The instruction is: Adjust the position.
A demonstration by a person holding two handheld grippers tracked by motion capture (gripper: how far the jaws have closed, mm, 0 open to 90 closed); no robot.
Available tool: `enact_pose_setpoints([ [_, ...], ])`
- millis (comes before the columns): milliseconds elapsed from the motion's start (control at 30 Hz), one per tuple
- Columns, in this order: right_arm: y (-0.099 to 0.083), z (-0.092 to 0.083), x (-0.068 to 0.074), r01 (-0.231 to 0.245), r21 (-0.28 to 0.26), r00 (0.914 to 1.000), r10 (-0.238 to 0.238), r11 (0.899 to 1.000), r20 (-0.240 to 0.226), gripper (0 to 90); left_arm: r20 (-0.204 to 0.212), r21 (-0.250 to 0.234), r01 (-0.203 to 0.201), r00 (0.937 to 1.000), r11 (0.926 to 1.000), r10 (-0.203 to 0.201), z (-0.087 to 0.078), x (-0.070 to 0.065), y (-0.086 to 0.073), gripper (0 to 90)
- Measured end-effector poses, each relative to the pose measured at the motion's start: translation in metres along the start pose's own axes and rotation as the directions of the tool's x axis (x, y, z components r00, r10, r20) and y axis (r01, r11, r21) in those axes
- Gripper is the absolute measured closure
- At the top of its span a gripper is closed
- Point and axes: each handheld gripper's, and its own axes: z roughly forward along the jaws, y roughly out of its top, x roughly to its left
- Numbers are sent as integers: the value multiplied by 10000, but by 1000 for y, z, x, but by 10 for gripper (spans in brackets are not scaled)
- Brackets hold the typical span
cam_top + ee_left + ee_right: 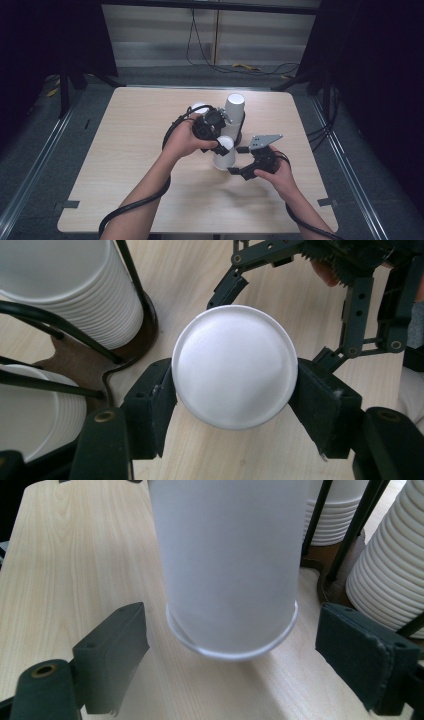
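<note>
A white paper cup [224,156] stands upside down near the table's middle, its flat bottom [234,367] facing up. My left gripper [234,390] comes down from above and is shut on the cup, one pad on each side. My right gripper [230,655] is open low beside the cup [227,565], its fingers [117,650] spread on either side of the rim without touching it. In the high view the left gripper [220,144] is just above the cup, and the right gripper [237,160] is to the right of it. I cannot tell if the rim rests on the table.
Behind the cup, a black wire rack [145,325] holds tall stacks of white cups [234,107] [385,565]. A second stack [35,405] stands beside it. The light wooden table [125,165] lies open to the left and front; cables trail off its near edge.
</note>
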Motion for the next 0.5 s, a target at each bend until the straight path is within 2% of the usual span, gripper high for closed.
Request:
enact_pose_setpoints([
  [333,-3,6,0,-150,-68,9996,148,9999,-243,131,236,17,-128,9996,9999,127,9,-7,10,361],
  [500,-3,6,0,-126,-119,9998,124,9998,-176,132,319,-3,-147,9994,9999,147,11,-9,13,362],
])
